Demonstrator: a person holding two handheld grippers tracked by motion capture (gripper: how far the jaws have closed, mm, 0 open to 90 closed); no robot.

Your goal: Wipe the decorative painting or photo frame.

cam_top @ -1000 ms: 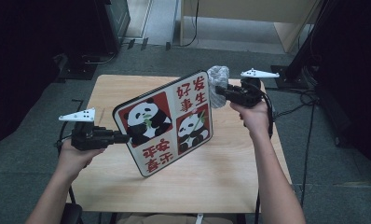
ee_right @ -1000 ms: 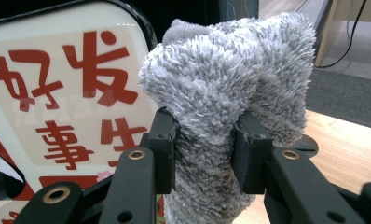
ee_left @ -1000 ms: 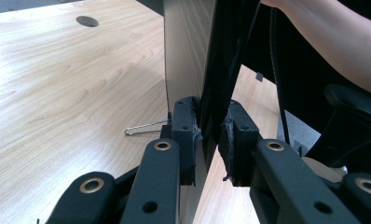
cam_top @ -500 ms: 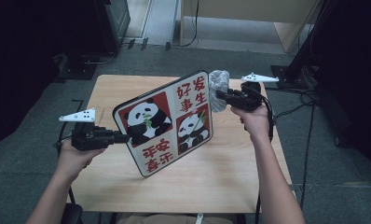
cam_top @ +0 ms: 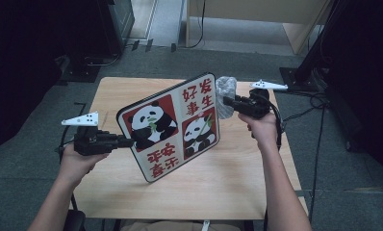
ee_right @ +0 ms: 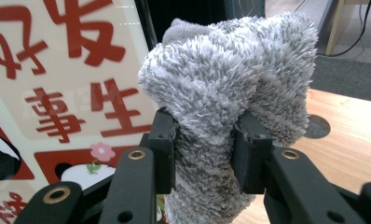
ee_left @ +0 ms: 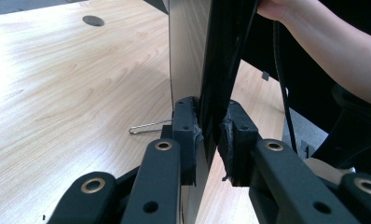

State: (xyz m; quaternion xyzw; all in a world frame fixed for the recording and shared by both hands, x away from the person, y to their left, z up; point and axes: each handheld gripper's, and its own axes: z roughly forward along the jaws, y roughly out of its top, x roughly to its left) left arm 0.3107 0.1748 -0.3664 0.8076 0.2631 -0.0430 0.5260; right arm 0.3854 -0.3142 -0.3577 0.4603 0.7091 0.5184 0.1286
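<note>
Red Chinese characters "好事发生" and "平安喜乐" mark the panda board (cam_top: 172, 127), just beside the right gripper (cam_top: 226, 100) holding a cloth (cam_top: 225, 89).

At the centre of the high view, the board (cam_top: 172, 127) is cream with red squares, black-and-white pandas and red characters. The fluffy cloth (cam_top: 225, 94) to its upper right is grey. The counter (cam_top: 228, 178) is pale wood grain.

Grey fluffy cloth (ee_right: 230, 93) in claw (ee_right: 204, 154), beside panda board (ee_right: 67, 93).
</note>
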